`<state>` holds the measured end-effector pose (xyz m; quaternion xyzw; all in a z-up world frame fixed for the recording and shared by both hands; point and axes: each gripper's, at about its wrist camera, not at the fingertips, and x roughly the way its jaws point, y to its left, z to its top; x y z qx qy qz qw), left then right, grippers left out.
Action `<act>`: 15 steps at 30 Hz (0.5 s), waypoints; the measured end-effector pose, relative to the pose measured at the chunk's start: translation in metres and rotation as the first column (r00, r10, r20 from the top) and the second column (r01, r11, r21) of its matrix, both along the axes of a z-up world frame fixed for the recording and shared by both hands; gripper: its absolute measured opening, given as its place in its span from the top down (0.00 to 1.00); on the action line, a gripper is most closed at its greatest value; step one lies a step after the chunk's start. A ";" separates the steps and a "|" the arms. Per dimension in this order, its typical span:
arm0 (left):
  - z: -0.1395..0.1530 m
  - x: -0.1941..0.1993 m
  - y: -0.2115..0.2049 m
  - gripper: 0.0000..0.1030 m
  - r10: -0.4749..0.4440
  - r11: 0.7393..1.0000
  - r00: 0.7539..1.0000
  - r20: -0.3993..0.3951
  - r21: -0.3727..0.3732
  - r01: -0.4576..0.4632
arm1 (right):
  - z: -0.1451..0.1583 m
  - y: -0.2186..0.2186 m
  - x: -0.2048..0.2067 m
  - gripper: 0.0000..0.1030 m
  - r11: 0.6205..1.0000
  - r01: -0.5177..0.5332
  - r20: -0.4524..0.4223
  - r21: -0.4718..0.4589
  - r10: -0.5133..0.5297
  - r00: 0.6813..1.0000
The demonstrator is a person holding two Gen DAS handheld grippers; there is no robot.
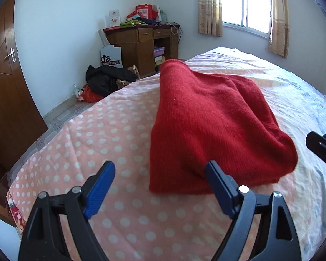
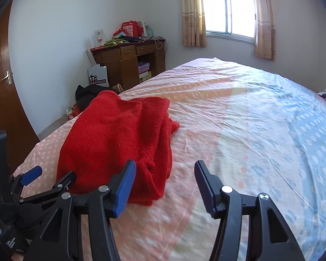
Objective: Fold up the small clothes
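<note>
Right now the left gripper is hovering with its jaws spread wide and nothing between them, its right finger just in front of the near edge of the red sweater. The right gripper is likewise standing wide and empty, its left finger overlapping the sweater's near right corner in the right wrist view; whether it is touching the knit cannot be told.

The sweater is lying on the bed, toward the near left side of the dotted sheet, already gathered into a compact, thick bundle with several layers showing along its right edge. Judging by that, the main folds are looking done; what is probably remaining is squaring the loose, lumpy right side or setting the bundle aside. No other small clothes are showing on the sheet.

Farther out, a wooden desk piled with boxes is standing against the far wall, a black jacket is lying on the floor beside it, and a curtained window is lighting the room. Nothing is blocking either tool.
</note>
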<state>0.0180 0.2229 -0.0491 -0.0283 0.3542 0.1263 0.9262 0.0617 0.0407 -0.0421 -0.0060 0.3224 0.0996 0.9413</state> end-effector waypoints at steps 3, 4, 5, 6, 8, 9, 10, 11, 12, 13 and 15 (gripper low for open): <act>-0.001 -0.009 -0.003 0.15 -0.007 1.000 1.000 -0.007 0.000 0.007 | 0.001 -0.003 -0.008 0.41 1.000 0.005 -0.002 -0.008 -0.005 1.000; -0.002 -0.011 -0.004 0.15 -0.011 1.000 1.000 -0.008 0.004 0.011 | 0.002 -0.004 -0.011 0.40 1.000 0.010 -0.004 -0.010 -0.010 1.000; -0.002 -0.014 -0.005 0.15 -0.013 1.000 1.000 -0.008 0.009 0.013 | 0.003 -0.004 -0.013 0.38 1.000 0.013 -0.004 -0.009 -0.013 1.000; -0.001 -0.018 -0.007 0.15 -0.016 1.000 1.000 -0.008 0.013 0.016 | 0.005 -0.006 -0.017 0.37 1.000 0.017 -0.004 -0.006 -0.017 1.000; 0.000 -0.025 -0.008 0.15 -0.022 1.000 1.000 -0.004 0.009 0.022 | 0.007 -0.008 -0.023 0.33 1.000 0.026 -0.002 -0.005 -0.026 1.000; 0.002 -0.030 -0.008 0.15 -0.026 1.000 1.000 0.003 0.003 0.026 | 0.008 -0.010 -0.027 0.32 1.000 0.029 0.002 -0.006 -0.029 1.000; 0.004 -0.033 -0.009 0.14 -0.028 1.000 1.000 0.009 -0.002 0.028 | 0.009 -0.010 -0.030 0.32 0.999 0.032 0.004 -0.008 -0.032 0.999; 0.005 -0.037 -0.009 0.14 -0.031 0.999 0.999 0.016 -0.005 0.031 | 0.010 -0.011 -0.034 0.30 0.999 0.038 0.006 -0.013 -0.038 0.999; 0.009 -0.042 -0.010 0.10 -0.032 0.999 0.999 0.026 -0.008 0.032 | 0.010 -0.011 -0.037 0.30 0.999 0.041 0.006 -0.016 -0.041 0.999; 0.010 -0.046 -0.010 0.07 -0.031 0.999 0.999 0.034 -0.008 0.031 | 0.011 -0.012 -0.040 0.28 0.999 0.043 0.004 -0.018 -0.043 0.999; 0.015 -0.055 -0.012 0.02 -0.037 0.999 0.998 0.055 -0.009 0.038 | 0.014 -0.015 -0.048 0.27 0.999 0.045 0.007 -0.019 -0.045 0.999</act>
